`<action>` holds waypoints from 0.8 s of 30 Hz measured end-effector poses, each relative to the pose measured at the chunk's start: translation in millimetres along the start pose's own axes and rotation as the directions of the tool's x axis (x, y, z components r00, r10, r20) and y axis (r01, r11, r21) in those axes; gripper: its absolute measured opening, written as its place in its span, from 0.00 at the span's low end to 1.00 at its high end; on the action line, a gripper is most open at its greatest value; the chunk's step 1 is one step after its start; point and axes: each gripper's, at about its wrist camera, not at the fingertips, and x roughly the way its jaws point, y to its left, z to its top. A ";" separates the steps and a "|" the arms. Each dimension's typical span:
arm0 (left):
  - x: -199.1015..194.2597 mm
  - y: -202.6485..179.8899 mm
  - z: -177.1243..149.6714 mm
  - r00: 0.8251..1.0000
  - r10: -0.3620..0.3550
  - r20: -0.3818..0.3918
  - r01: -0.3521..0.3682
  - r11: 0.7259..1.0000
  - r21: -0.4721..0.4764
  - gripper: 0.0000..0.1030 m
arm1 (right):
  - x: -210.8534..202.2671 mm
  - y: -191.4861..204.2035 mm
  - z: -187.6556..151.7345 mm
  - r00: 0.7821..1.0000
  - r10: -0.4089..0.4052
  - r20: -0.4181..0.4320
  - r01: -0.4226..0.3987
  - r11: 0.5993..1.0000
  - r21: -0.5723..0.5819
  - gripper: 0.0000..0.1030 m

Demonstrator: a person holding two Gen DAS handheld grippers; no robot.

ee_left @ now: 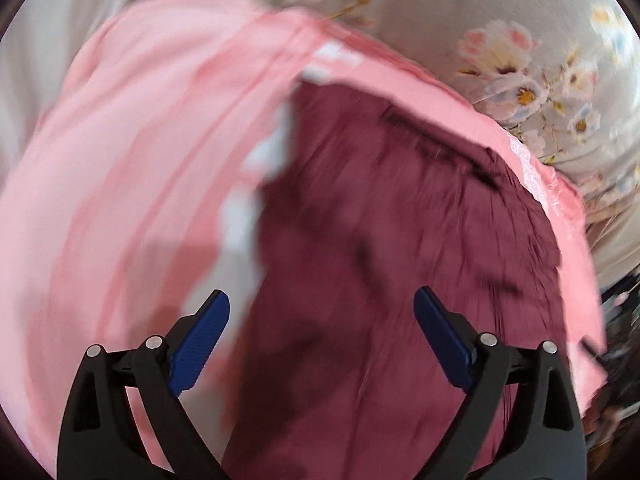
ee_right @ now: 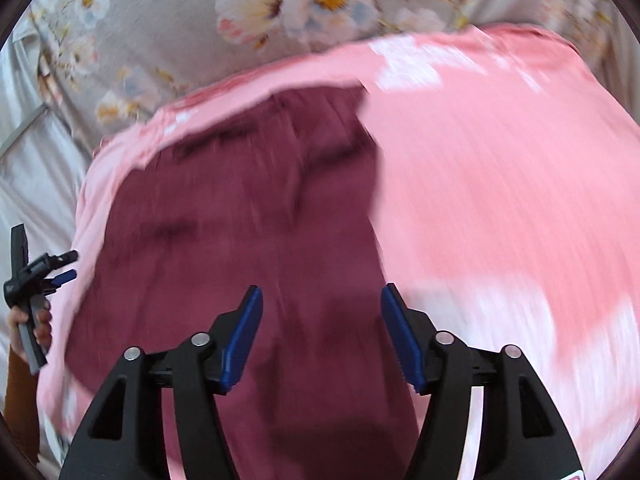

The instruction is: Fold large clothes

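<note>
A dark maroon garment [ee_left: 380, 248] lies spread on a pink cloth with white patches [ee_left: 132, 152]. Both views are blurred by motion. My left gripper [ee_left: 322, 300] hangs above the maroon fabric, open wide, with nothing between its blue pads. In the right wrist view the same maroon garment [ee_right: 248, 232] lies on the pink cloth [ee_right: 500, 184]. My right gripper [ee_right: 322, 296] is open above it, and its pads press on nothing. At that view's left edge the left gripper [ee_right: 66, 266] shows small, held in a hand [ee_right: 38, 328].
Under the pink cloth lies a grey bedsheet with a flower print [ee_left: 520, 76], also across the top of the right wrist view as the flowered sheet [ee_right: 256, 12]. Plain pale fabric [ee_right: 36, 168] lies at the left. Dark clutter [ee_left: 616, 344] sits at the left wrist view's right edge.
</note>
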 end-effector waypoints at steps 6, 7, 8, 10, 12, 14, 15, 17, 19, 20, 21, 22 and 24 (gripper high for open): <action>-19.3 50.6 -79.9 0.995 -0.092 -0.031 0.086 0.984 -0.158 0.88 | -14.0 -14.1 -63.9 0.999 0.053 0.013 -0.054 0.990 0.130 0.64; -20.5 48.8 -88.0 0.995 -0.095 -0.024 0.091 0.985 -0.144 0.88 | -13.5 -15.9 -67.4 0.997 0.069 0.023 -0.072 0.986 0.151 0.64; -22.4 45.7 -93.6 0.996 -0.093 -0.012 0.091 0.987 -0.133 0.88 | -13.5 -16.1 -70.3 0.996 0.075 0.037 -0.080 0.983 0.166 0.64; -27.1 35.8 -103.9 0.996 -0.091 0.000 0.090 0.990 -0.105 0.87 | -14.3 -13.7 -73.6 0.995 0.077 0.062 -0.087 0.981 0.175 0.64; -29.1 30.9 -108.3 0.995 -0.104 -0.004 0.103 0.990 -0.092 0.74 | -14.0 -12.0 -75.2 0.994 0.084 0.076 -0.096 0.978 0.184 0.59; -27.8 29.4 -113.9 0.993 -0.116 -0.027 0.113 0.989 -0.091 0.53 | -13.0 -12.8 -75.4 0.992 0.091 0.084 -0.106 0.973 0.205 0.42; -28.6 29.0 -115.7 0.995 -0.101 -0.022 0.099 0.991 -0.088 0.48 | -13.0 -13.8 -74.8 0.991 0.101 0.086 -0.118 0.969 0.217 0.26; -31.5 30.0 -118.4 0.994 -0.105 -0.019 0.103 0.990 -0.094 0.23 | -18.2 -17.0 -74.8 0.984 0.144 0.104 -0.165 0.954 0.250 0.13; -39.5 32.4 -120.7 0.991 -0.132 -0.004 0.130 0.985 -0.114 0.11 | -29.5 -14.4 -74.9 0.979 0.158 0.132 -0.186 0.951 0.248 0.08; -44.4 32.2 -121.1 0.990 -0.138 0.006 0.138 0.984 -0.116 0.08 | -37.8 -11.9 -75.5 0.974 0.168 0.149 -0.200 0.950 0.240 0.07; -50.2 31.0 -121.2 0.989 -0.149 0.019 0.150 0.982 -0.117 0.07 | -45.0 -10.0 -76.2 0.971 0.175 0.161 -0.209 0.950 0.232 0.06; -59.3 29.3 -122.2 0.986 -0.161 0.034 0.163 0.980 -0.114 0.06 | -55.6 -7.1 -78.1 0.967 0.181 0.178 -0.217 0.952 0.216 0.06; -75.1 26.3 -125.4 0.982 -0.179 0.056 0.185 0.977 -0.110 0.05 | -77.2 -3.7 -83.5 0.959 0.192 0.210 -0.232 0.955 0.183 0.05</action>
